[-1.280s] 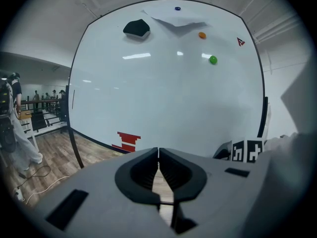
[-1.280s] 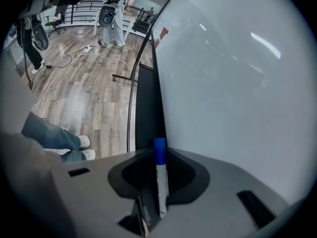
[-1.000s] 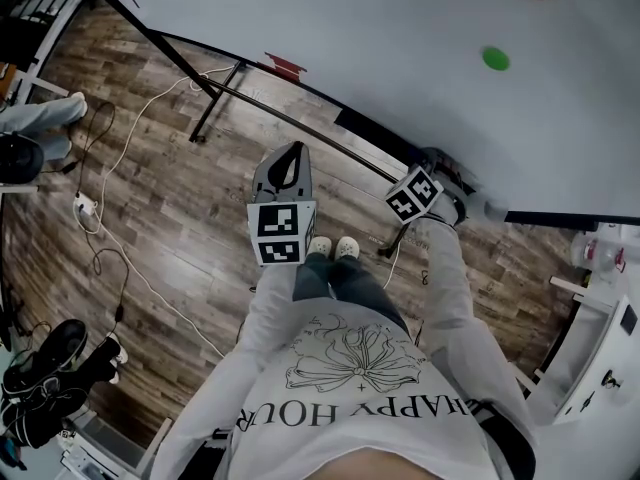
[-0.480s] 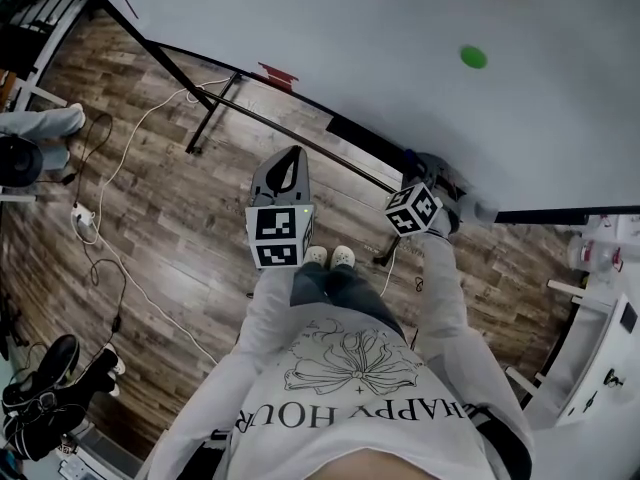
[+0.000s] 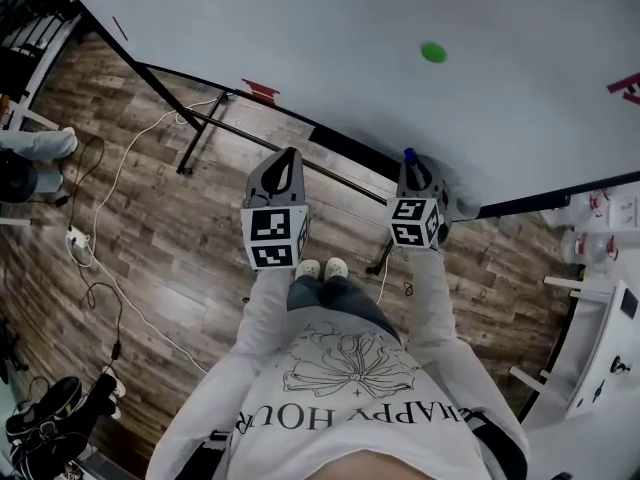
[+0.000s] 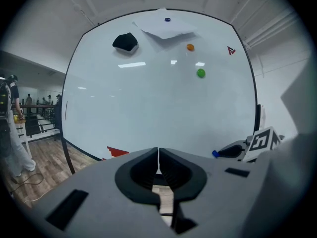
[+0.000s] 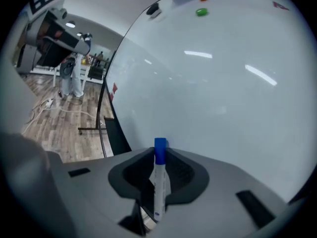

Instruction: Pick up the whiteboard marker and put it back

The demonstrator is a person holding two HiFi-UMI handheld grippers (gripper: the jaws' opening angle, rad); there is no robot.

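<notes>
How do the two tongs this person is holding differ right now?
The left tongs are closed on nothing, with their tips meeting. The right tongs grip a marker, which keeps their tips parted. Nothing sticks out of the left tongs, while the marker's blue cap pokes out past the right tongs' tips. Both are grey and point toward the whiteboard.

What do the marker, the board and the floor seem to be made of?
Marker: likely smooth plastic, white barrel, blue cap.
Whiteboard: glossy coated panel; ceiling lights reflect in it.
Floor: wood-look planks, maybe laminate; grain and seams show.
</notes>
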